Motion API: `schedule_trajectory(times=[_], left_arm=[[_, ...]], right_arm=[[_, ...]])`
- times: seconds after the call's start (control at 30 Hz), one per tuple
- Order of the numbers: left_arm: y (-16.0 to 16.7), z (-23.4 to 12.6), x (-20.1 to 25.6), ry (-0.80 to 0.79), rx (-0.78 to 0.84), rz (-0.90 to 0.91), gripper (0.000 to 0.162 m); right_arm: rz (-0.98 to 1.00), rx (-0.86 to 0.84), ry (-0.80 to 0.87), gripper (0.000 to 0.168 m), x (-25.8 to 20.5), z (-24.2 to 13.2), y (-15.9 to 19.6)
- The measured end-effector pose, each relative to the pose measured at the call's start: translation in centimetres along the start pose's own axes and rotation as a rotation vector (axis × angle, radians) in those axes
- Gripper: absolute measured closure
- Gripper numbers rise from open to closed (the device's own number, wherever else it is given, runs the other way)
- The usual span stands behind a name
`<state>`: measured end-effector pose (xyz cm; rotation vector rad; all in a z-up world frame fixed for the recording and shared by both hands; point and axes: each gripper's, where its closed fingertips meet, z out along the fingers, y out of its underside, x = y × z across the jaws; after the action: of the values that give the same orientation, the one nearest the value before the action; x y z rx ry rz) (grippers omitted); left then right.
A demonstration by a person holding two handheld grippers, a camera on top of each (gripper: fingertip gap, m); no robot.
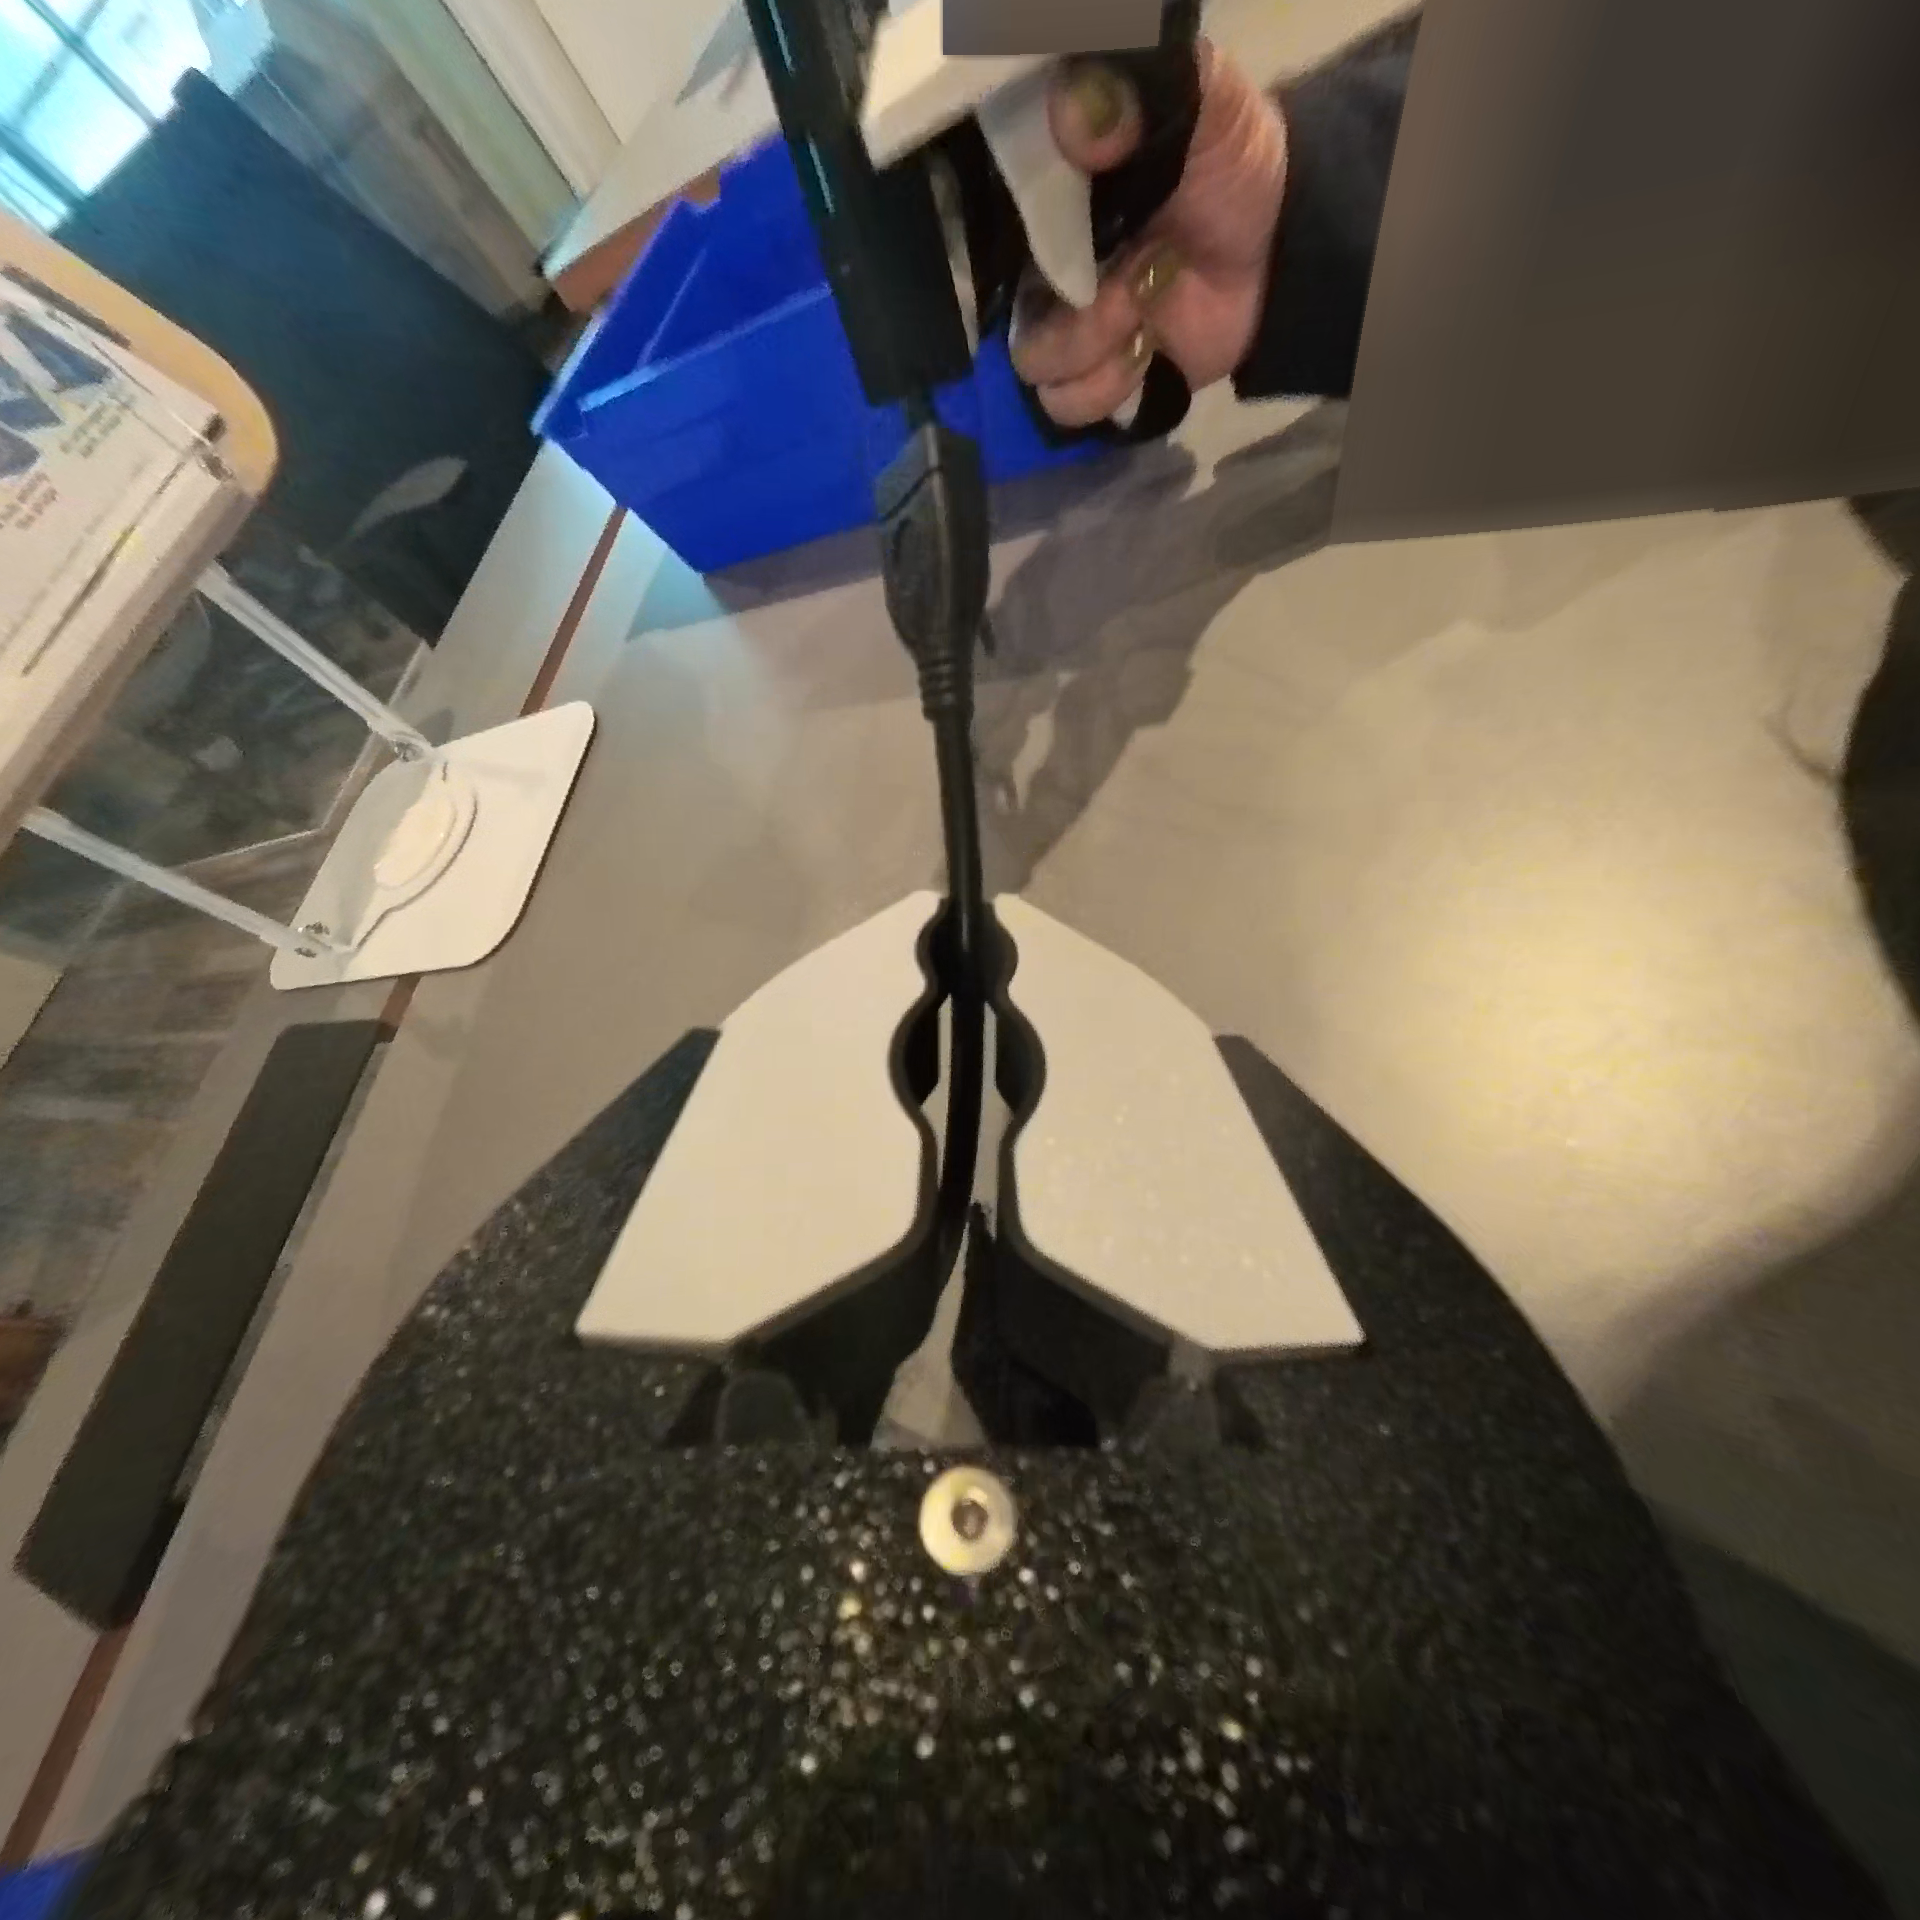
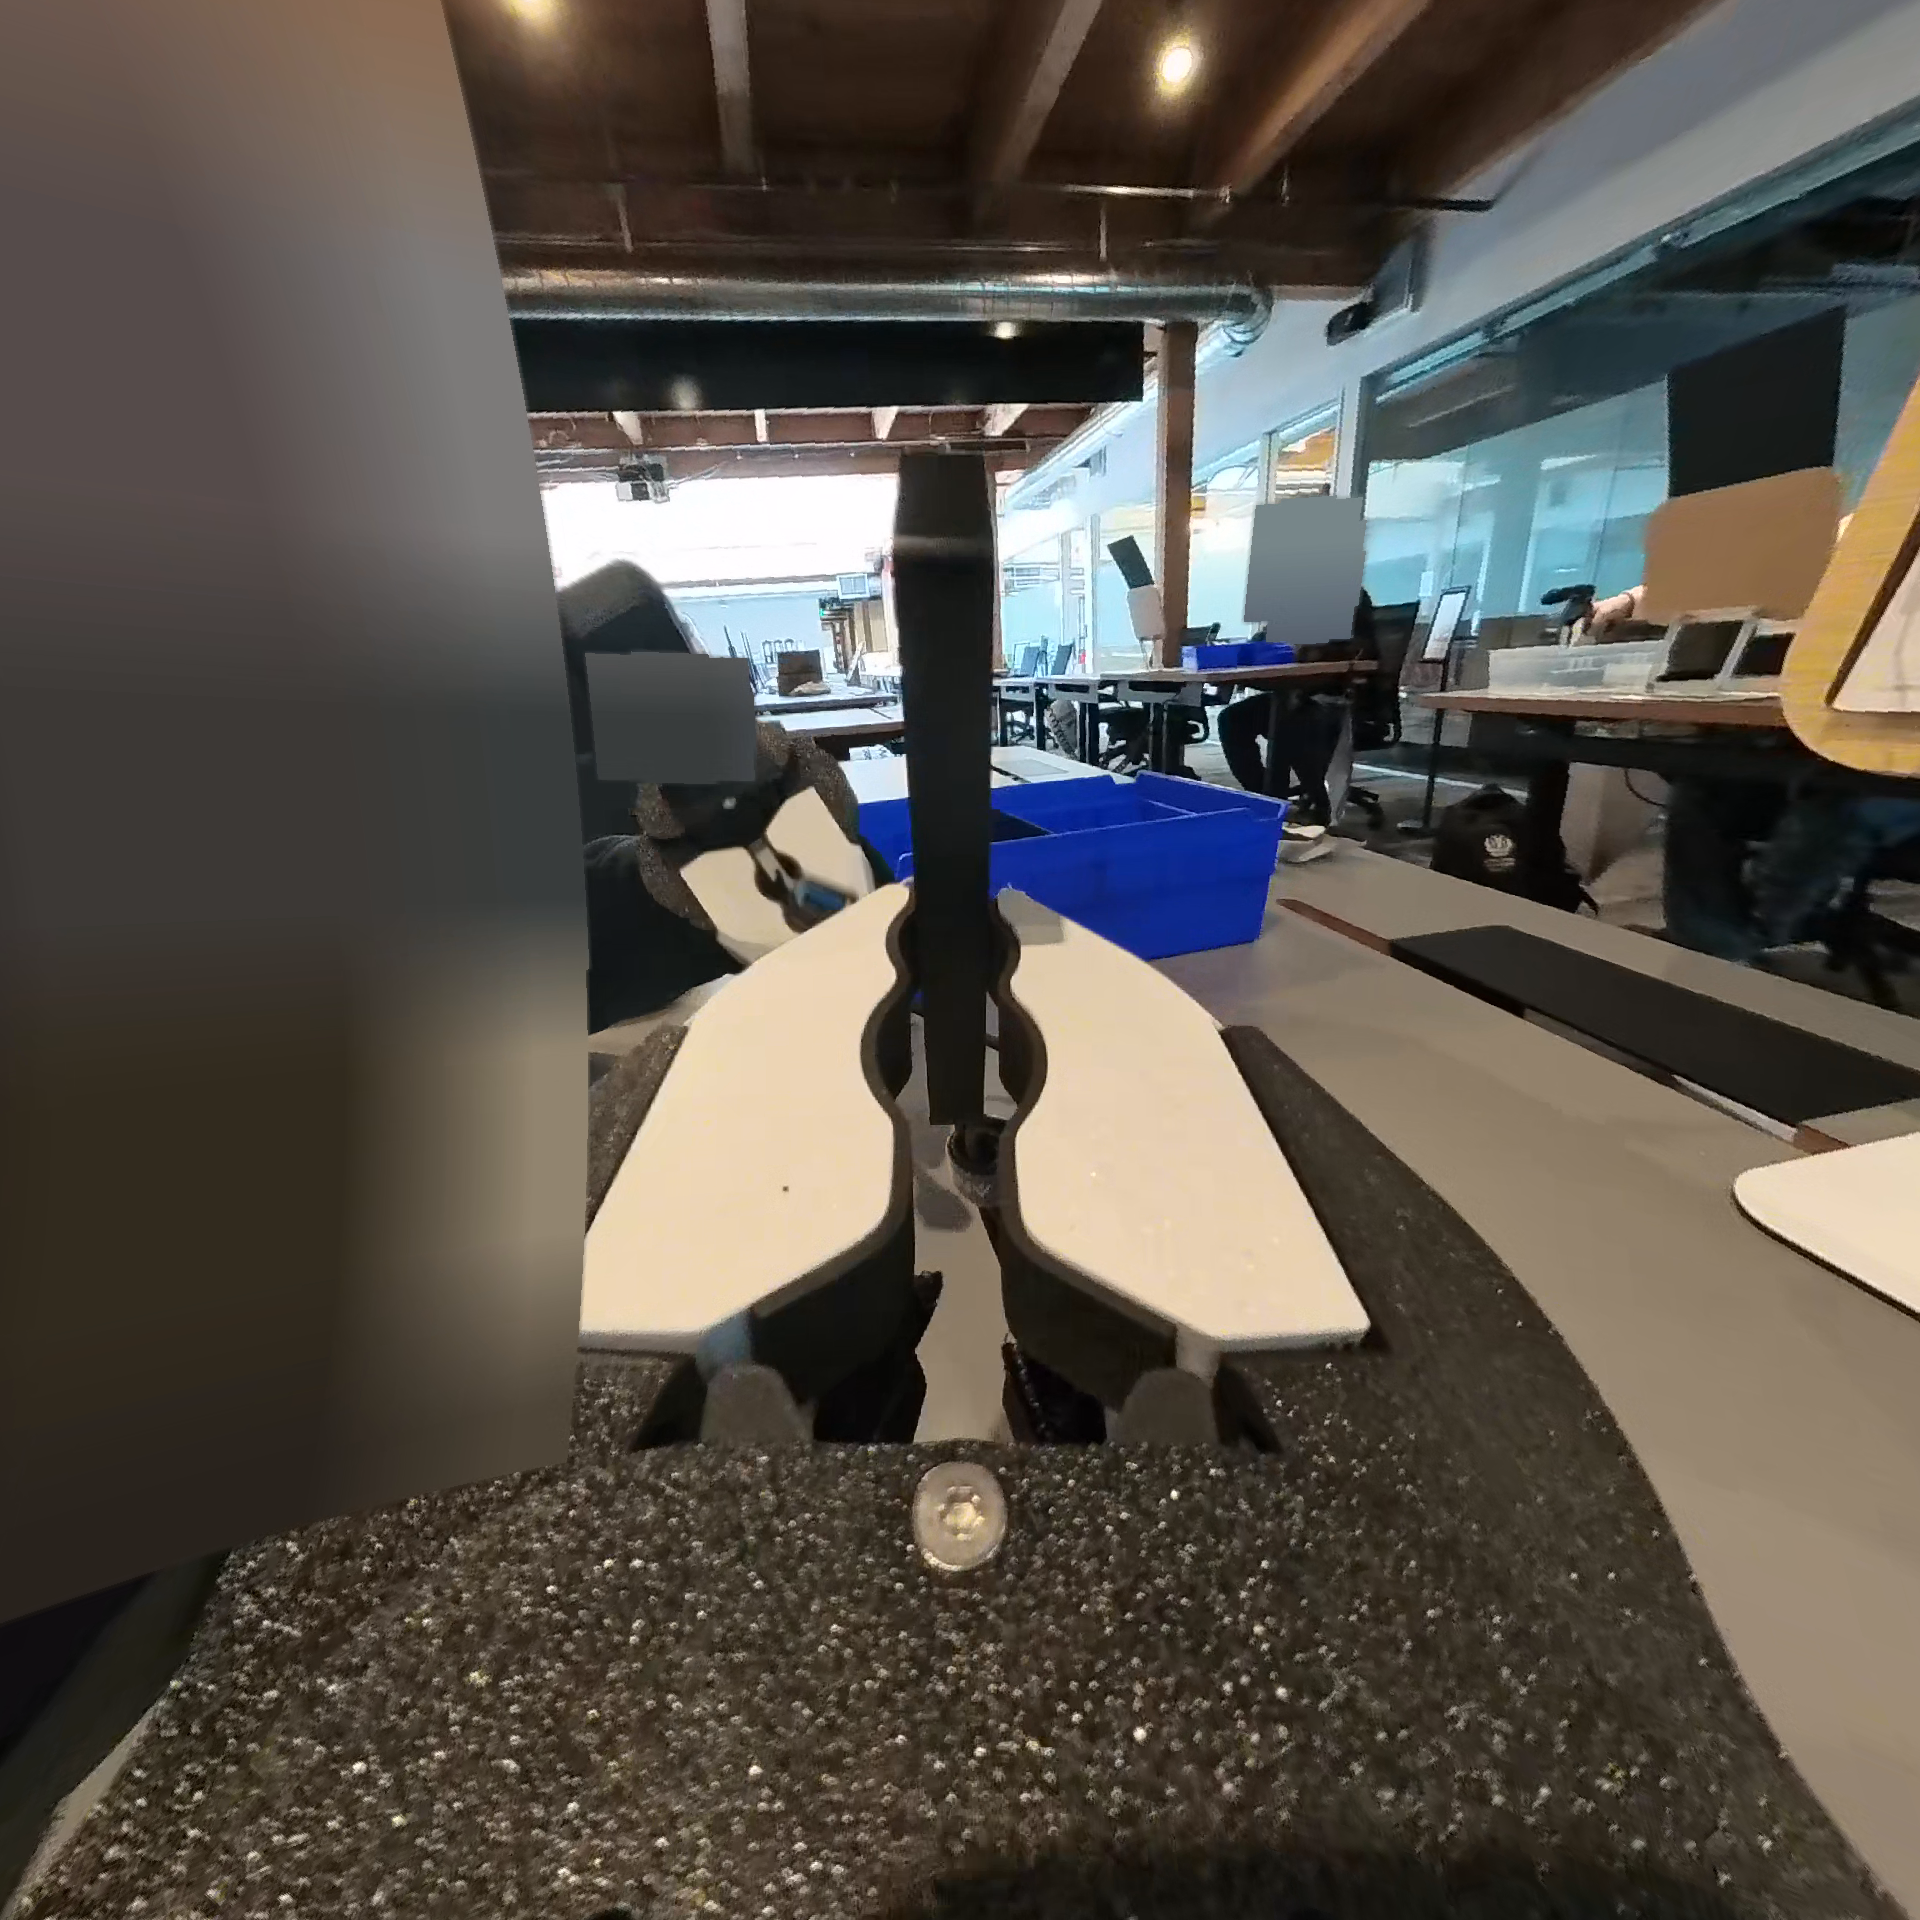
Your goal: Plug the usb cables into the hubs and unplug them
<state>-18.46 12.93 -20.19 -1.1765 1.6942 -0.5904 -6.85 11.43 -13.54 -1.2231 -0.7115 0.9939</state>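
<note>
Left claw [image 1: 966, 935] clamps the black usb cable [image 1: 958, 821] just below its plug, right claw [image 2: 951, 935] grips the upright hub [image 2: 940, 748] above the surface — misalignment risks bending the connector.

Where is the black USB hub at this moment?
The USB hub stands upright, clamped in the right tongs above the grey table, in front of the blue bin.
</note>
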Motion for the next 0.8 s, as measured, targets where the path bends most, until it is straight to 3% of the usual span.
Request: schedule_trajectory(times=[0.03,0.2,0.3,0.37,0.4,0.5,0.6,0.67,0.8], left_arm=[[0.7,0.2,0.1,0.004,-0.044,0.019,0.158],[4.3,1.5,2.0,0.097,-0.268,0.101,0.157],[5.4,2.1,2.8,0.142,-0.322,0.014,0.156],[5.6,2.2,2.6,0.138,-0.328,-0.063,0.133],[5.6,2.1,2.1,0.125,-0.321,-0.108,0.130],[5.5,1.5,-0.9,0.010,-0.271,-0.270,0.120],[8.3,0.8,-5.9,-0.234,-0.339,-0.433,0.132],[9.9,1.2,-7.6,-0.306,-0.363,-0.509,0.137],[12.3,2.3,-9.3,-0.397,-0.486,-0.480,0.135]], right_arm=[[0.000,-0.003,0.004,0.157,0.1,0.0,0.0],[0.001,-0.007,0.022,0.157,0.4,-0.2,0.0],[-0.001,-0.018,0.021,0.157,0.4,-0.1,0.1],[-0.003,-0.026,0.018,0.157,0.3,0.0,0.2],[-0.004,-0.030,0.016,0.157,0.2,0.0,0.3],[-0.005,-0.035,0.013,0.157,0.2,0.1,0.3],[-0.004,-0.036,0.012,0.157,0.2,0.2,0.4],[0.000,-0.038,0.009,0.157,0.2,0.3,0.5],[0.006,-0.042,0.010,0.157,0.3,0.3,0.6]])
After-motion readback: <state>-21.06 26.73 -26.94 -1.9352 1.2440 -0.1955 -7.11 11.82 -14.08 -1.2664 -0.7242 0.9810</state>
